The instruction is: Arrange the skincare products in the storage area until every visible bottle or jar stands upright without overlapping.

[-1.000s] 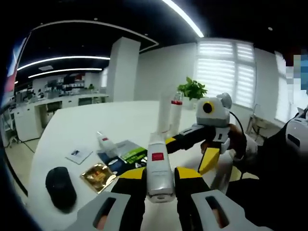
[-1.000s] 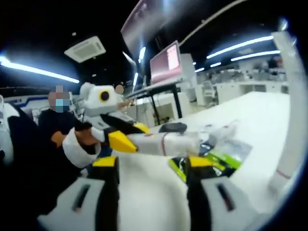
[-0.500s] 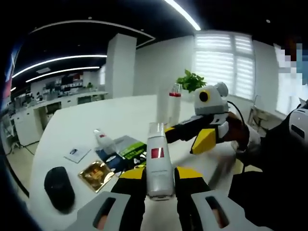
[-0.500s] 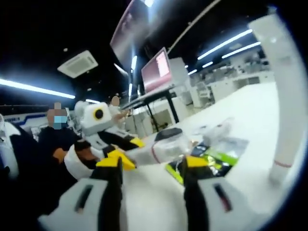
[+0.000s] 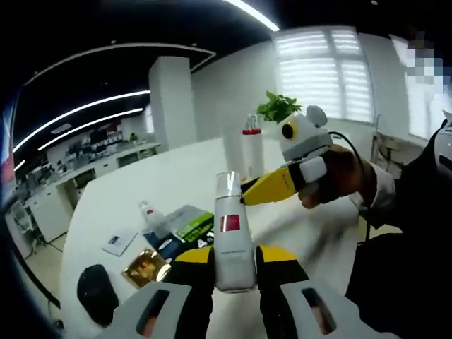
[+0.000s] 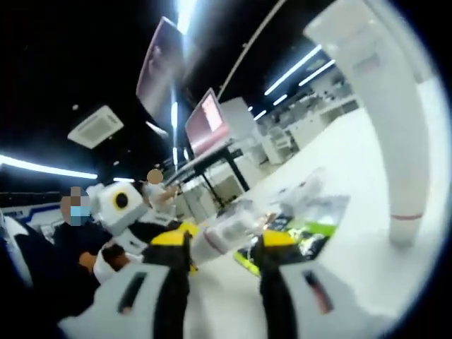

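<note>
Between the left tool's (image 5: 234, 258) jaws stands a gripped white bottle (image 5: 232, 240) with red label; right tool (image 6: 219, 244) narrow.

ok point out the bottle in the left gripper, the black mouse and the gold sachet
white bottle (image 5: 232, 247), left gripper view, on its body below the red label
black mouse (image 5: 97, 301), left gripper view, on its top shell
gold sachet (image 5: 145, 267), left gripper view, on the middle of the foil

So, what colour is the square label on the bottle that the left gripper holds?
Red, on a white bottle; the left gripper view shows it best, between the left gripper jaws.
</note>
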Available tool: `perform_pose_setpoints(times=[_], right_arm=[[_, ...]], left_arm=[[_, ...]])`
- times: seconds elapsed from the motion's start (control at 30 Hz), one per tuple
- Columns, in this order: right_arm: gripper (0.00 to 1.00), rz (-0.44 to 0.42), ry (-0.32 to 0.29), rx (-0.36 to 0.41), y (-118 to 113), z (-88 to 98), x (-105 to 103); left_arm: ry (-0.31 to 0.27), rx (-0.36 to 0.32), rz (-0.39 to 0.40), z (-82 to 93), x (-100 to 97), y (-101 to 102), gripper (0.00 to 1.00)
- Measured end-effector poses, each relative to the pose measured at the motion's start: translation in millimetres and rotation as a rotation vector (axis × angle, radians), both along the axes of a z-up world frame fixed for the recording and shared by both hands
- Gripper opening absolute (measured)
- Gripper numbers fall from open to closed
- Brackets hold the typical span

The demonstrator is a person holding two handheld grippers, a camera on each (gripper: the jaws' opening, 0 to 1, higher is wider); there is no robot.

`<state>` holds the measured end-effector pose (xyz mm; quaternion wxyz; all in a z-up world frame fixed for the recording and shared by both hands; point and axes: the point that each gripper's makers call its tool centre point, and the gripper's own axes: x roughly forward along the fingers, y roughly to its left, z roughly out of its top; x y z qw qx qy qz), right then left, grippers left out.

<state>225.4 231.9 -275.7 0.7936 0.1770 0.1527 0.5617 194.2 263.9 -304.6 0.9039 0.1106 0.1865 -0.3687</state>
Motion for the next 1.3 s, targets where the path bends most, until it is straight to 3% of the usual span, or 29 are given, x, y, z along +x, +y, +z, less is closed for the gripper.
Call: perform_pose_setpoints(times=[0.23,0.47,0.6,0.77,0.93,1.03,1.3], right_arm=[[0.33,-0.012,0.019,0.013,-1,0.6,0],[0.26,0.044,0.027,0.027,-2,10.0,-7],[0.24,0.085,-0.019,0.007,-2,13.3,-12],[0.23,0.142,-0.124,-0.044,-2,17.7,-20],[0.21,0.194,-0.154,-0.002,-7,31.3,-30],[0.21,0.229,-0.192,-0.014,-9,34.5,-36],[0.2,0.274,-0.198,0.019,-13,40.6,-42]], left_arm=[[-0.033,0.046,-0.038,-2.3,-2.9,-6,0.23],[-0.014,0.018,-0.082,-6.1,-6.7,-11,0.23],[0.001,-0.01,-0.101,-6.9,-7.4,-13,0.22],[0.004,-0.009,-0.129,-9.5,-9.8,-17,0.22],[0.012,-0.085,-0.193,-1.6,-17.9,-31,0.23],[0.02,-0.117,-0.219,0.1,-21.2,-36,0.23],[0.014,-0.164,-0.274,5.2,-27.3,-48,0.24]])
